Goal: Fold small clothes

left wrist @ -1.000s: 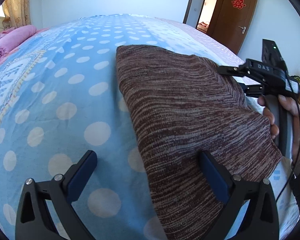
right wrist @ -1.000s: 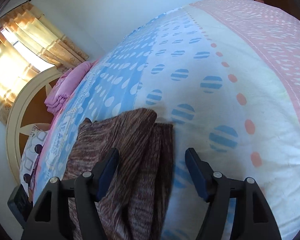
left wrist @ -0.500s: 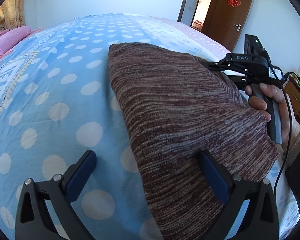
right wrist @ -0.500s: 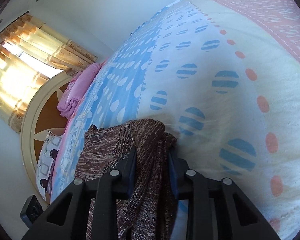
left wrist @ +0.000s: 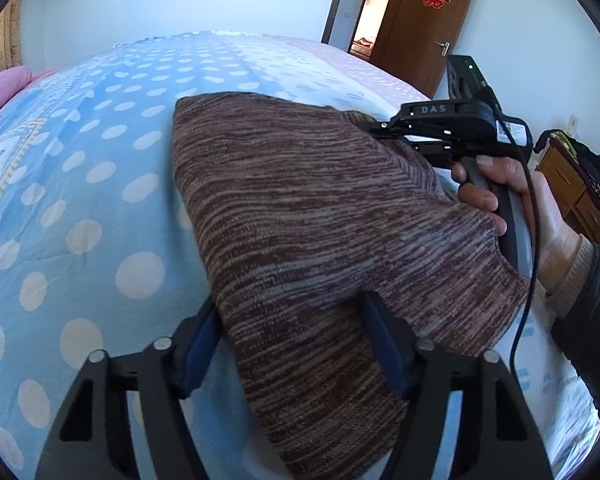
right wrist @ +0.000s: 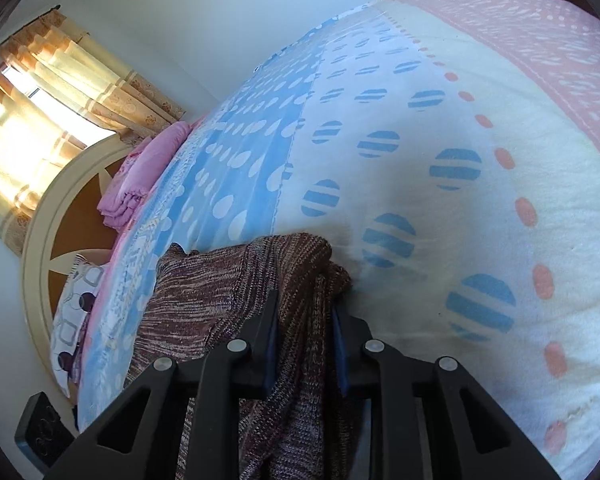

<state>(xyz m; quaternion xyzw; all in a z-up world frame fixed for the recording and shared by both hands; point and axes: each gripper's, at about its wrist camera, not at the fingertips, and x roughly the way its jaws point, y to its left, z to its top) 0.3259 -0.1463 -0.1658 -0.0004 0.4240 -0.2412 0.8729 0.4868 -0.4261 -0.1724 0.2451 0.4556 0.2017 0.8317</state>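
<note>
Left gripper (left wrist: 290, 334): its jaws are closing. The near edge of the brown knit top (left wrist: 300, 216) sits between them. The blue pads (left wrist: 198, 346) look close to the cloth, but it is hard to see if they press it yet.

Right gripper (right wrist: 305, 320): its jaws are closing and already pinch a thick bunch of the same top at its far side. A hand (left wrist: 516, 200) holds this tool by its handle.

Where the top is: it lies on the bed cover (left wrist: 80, 184), spread out between the two tools.

How to do it well: I think both tools should have a firm bite before any lift. Then both corners should rise together and stay even, so the fold comes out straight. Grab only the top, not the cover under it.

The top: soft, stretchy knit with thin brown and grey streaks. It looks thick and floppy, and it bunches where it is pinched.

The cover: fuzzy and soft, blue with white dots, then white with striped blue dots, then pink.
</note>
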